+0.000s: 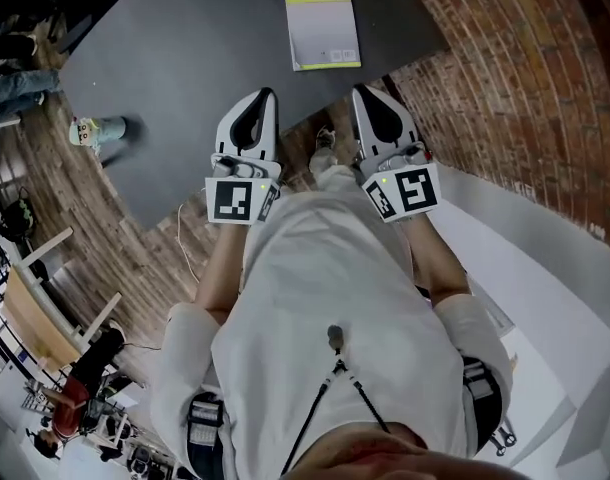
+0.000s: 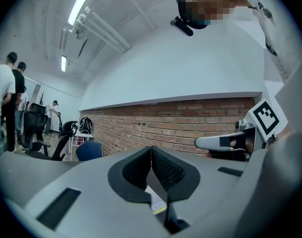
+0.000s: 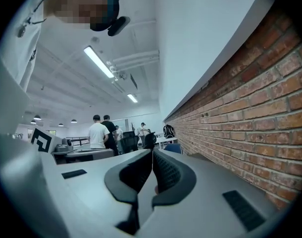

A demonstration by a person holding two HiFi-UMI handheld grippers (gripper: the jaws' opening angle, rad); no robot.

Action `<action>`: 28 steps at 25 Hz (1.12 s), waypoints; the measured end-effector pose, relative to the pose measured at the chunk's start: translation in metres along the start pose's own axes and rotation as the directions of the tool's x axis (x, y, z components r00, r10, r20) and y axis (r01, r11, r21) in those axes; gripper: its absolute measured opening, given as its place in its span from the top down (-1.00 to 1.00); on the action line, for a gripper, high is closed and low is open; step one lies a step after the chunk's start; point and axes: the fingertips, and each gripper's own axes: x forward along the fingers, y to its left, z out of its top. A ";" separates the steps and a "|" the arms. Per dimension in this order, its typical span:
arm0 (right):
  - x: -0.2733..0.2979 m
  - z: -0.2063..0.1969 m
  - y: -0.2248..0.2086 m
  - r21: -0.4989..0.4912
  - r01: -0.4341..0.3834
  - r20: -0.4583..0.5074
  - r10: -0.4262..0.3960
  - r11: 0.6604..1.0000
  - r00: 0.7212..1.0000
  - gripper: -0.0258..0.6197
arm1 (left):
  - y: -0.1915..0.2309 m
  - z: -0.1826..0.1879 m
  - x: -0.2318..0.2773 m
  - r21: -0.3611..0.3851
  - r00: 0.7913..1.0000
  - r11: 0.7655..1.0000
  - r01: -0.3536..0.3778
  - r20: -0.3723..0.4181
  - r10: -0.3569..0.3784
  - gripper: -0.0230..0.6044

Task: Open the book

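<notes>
Both clenched on nothing, the left gripper and right gripper hover at the edge of the dark grey table, the white book with a yellow-green strip lying closed beyond them.

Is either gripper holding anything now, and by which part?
Nothing is held: left gripper and right gripper are shut and empty, short of the book.

One book, one table, left tool plus right tool: two.
</notes>
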 end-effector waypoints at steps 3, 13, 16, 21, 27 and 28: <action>0.011 0.003 -0.022 0.002 -0.020 -0.003 0.020 1.000 1.000 0.81 | -0.005 0.002 0.022 0.002 1.000 1.000 -0.015 0.003 0.015 0.85; 0.049 -0.006 -0.068 0.095 -0.118 -0.056 0.123 0.989 0.991 0.81 | -0.007 0.007 0.066 0.013 0.993 0.993 -0.117 0.010 0.117 0.85; 0.062 -0.014 -0.072 0.111 -0.132 -0.091 0.143 0.985 0.986 0.81 | -0.005 0.009 0.073 0.020 0.993 0.993 -0.120 0.010 0.120 0.85; 0.088 -0.028 -0.078 0.135 -0.121 -0.135 0.140 0.983 0.981 0.81 | 0.009 0.006 0.089 0.035 0.994 0.993 -0.109 0.009 0.108 0.86; 0.135 -0.072 -0.079 0.144 -0.081 -0.253 0.116 0.986 0.960 0.81 | 0.036 -0.018 0.108 0.034 0.997 0.998 -0.054 -0.047 0.055 0.85; 0.145 -0.080 -0.079 0.146 -0.068 -0.272 0.106 0.987 0.956 0.81 | 0.043 -0.024 0.113 0.020 0.997 0.999 -0.047 -0.063 0.049 0.85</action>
